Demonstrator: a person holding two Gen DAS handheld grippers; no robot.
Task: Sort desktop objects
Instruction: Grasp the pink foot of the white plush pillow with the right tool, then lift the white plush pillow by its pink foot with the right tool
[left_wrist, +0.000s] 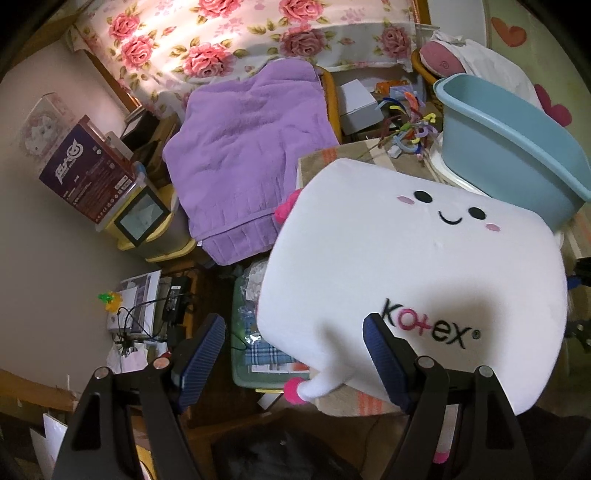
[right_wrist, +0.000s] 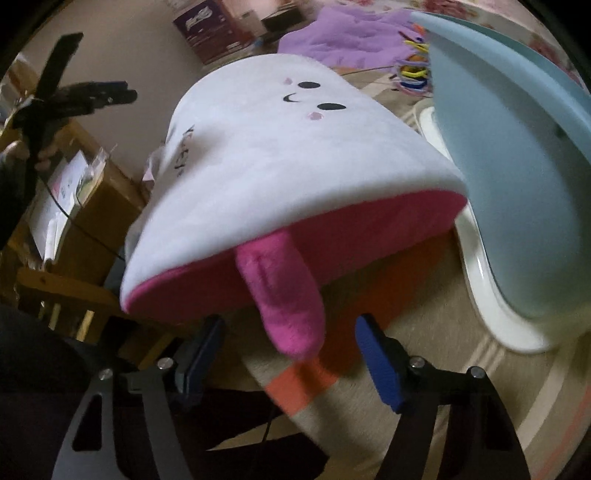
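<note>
A white plush cushion (left_wrist: 413, 258) with a smiling face, the word Kotex and a pink underside lies on the striped table cloth (right_wrist: 424, 354). In the left wrist view my left gripper (left_wrist: 295, 339) is open, its jaws straddling the cushion's near left corner and a small white limb with a pink tip (left_wrist: 314, 387). In the right wrist view the cushion (right_wrist: 280, 155) is raised at its near edge, and a pink plush limb (right_wrist: 284, 295) hangs just ahead of my open right gripper (right_wrist: 288, 343). A light blue plastic tub (left_wrist: 506, 140) stands right of the cushion, touching it.
The blue tub (right_wrist: 517, 177) rests on a white basin (right_wrist: 498, 314). Coloured pipe cleaners (left_wrist: 410, 122) lie behind the cushion. A purple blanket (left_wrist: 243, 155) covers a chair to the left. Boxes, cables and a clear bin (left_wrist: 258, 332) crowd the floor below the table's edge.
</note>
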